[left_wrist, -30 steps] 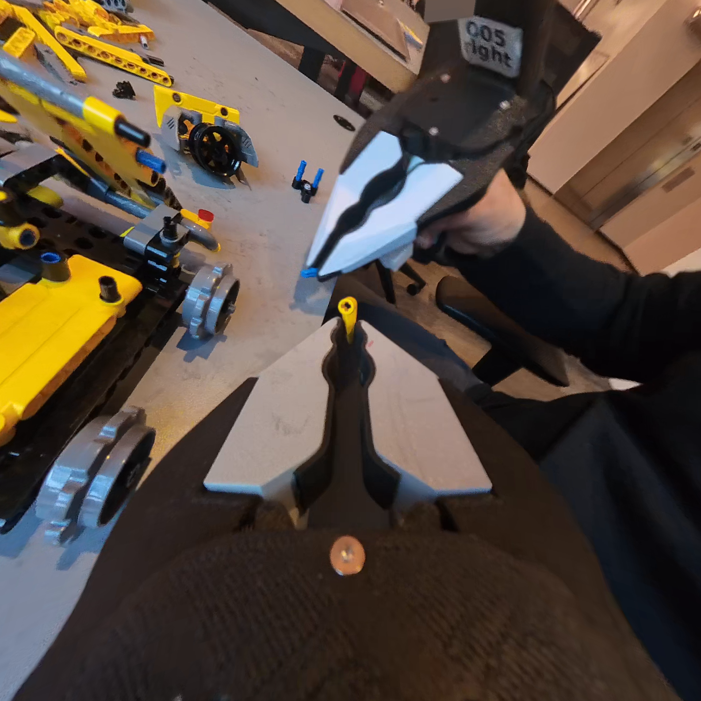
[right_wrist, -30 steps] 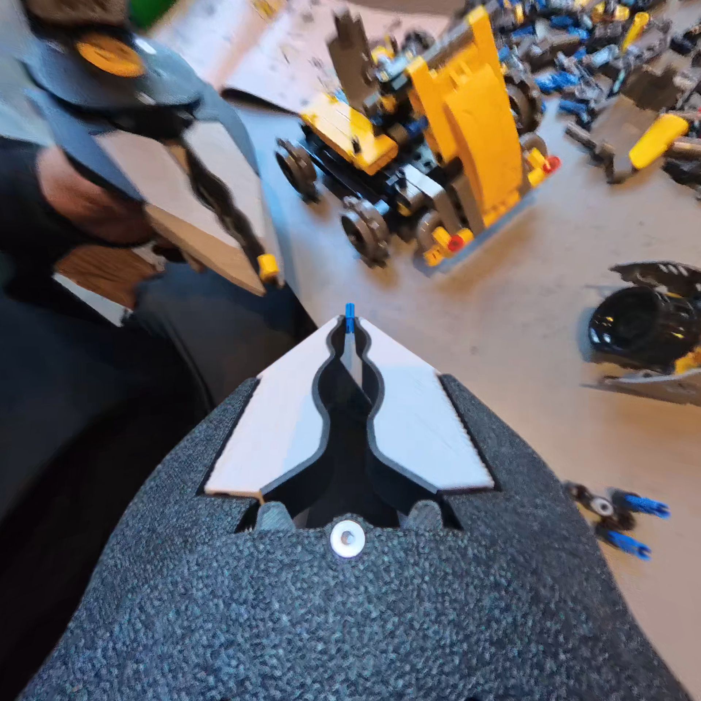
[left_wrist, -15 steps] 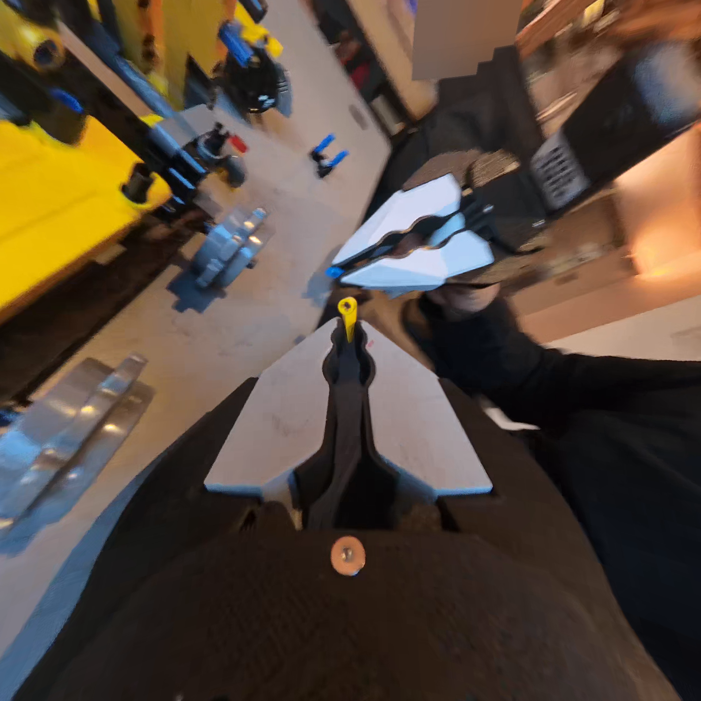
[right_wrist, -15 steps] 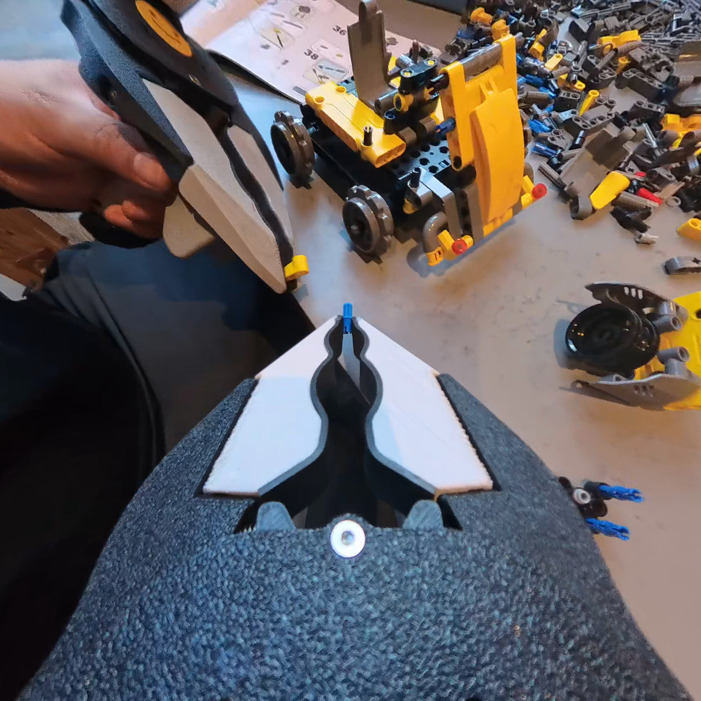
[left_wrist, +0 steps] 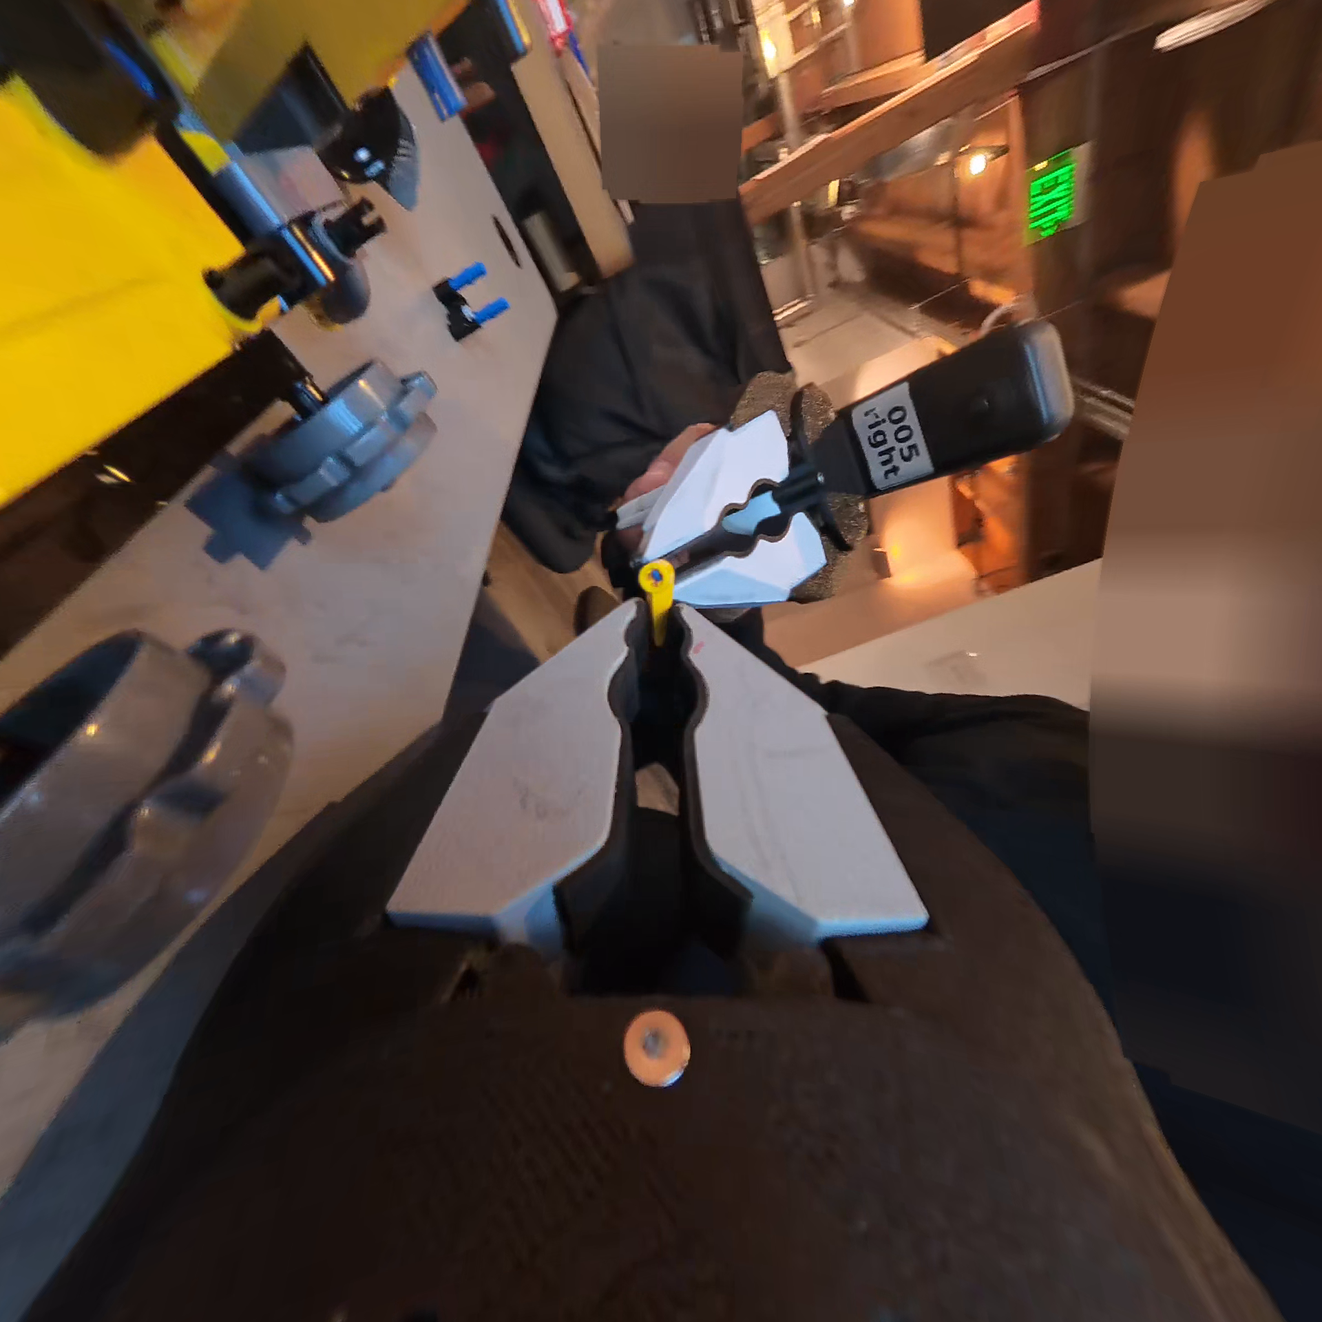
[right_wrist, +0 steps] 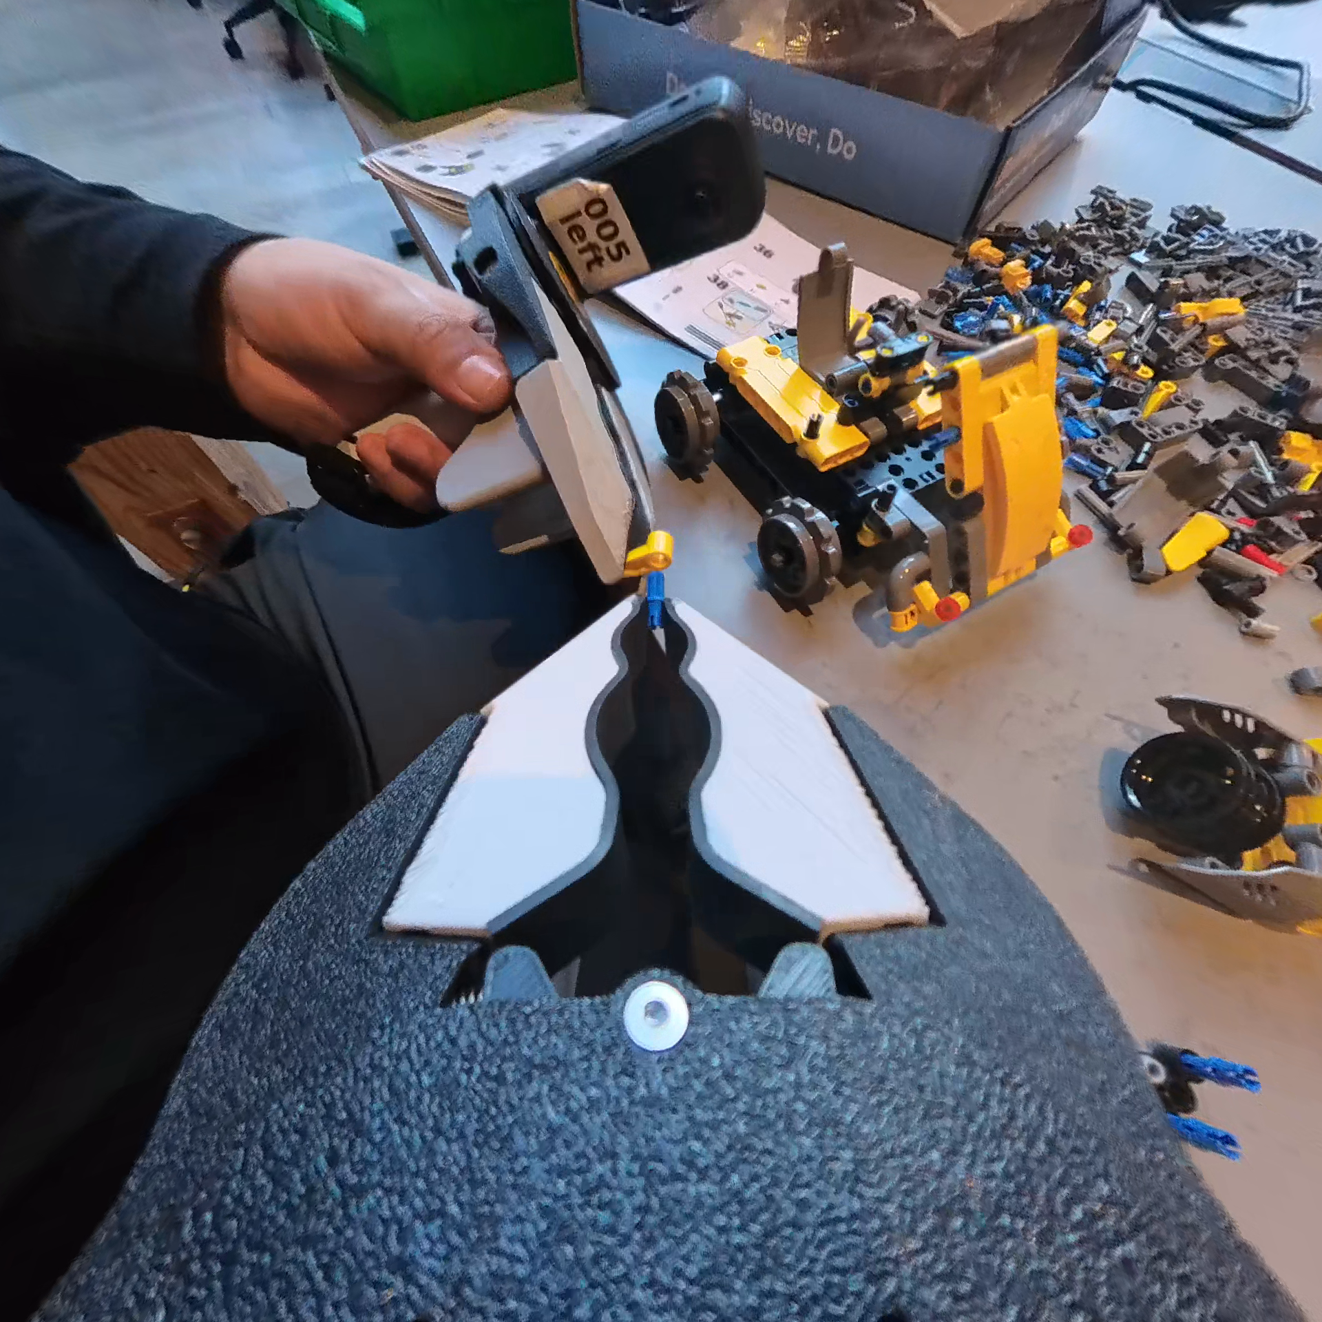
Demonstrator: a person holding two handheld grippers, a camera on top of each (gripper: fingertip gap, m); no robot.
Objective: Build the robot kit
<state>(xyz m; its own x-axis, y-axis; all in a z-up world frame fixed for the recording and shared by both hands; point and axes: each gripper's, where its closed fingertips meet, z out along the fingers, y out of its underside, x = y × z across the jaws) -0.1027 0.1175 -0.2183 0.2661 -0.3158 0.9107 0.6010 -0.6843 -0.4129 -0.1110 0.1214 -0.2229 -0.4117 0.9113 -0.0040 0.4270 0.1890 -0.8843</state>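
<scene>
While my left claw [left_wrist: 657, 615] clenched the yellow connector [left_wrist: 655, 581], my right claw [right_wrist: 654, 608] pinched the blue pin [right_wrist: 654, 588] upright, just at its six o'clock.

Yellow-black brick vehicle [right_wrist: 894, 458] on grey table [right_wrist: 966, 715]; loose parts pile [right_wrist: 1180, 343] behind, open booklet [right_wrist: 715, 286], cardboard box [right_wrist: 823, 136].

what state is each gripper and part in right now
left gripper: jaws shut on the yellow connector
right gripper: jaws shut on the blue pin
yellow connector: held off the table, blue pin tip at its hole
blue pin: upright, pointing into the connector
yellow vehicle model: part built, standing on the table
</scene>
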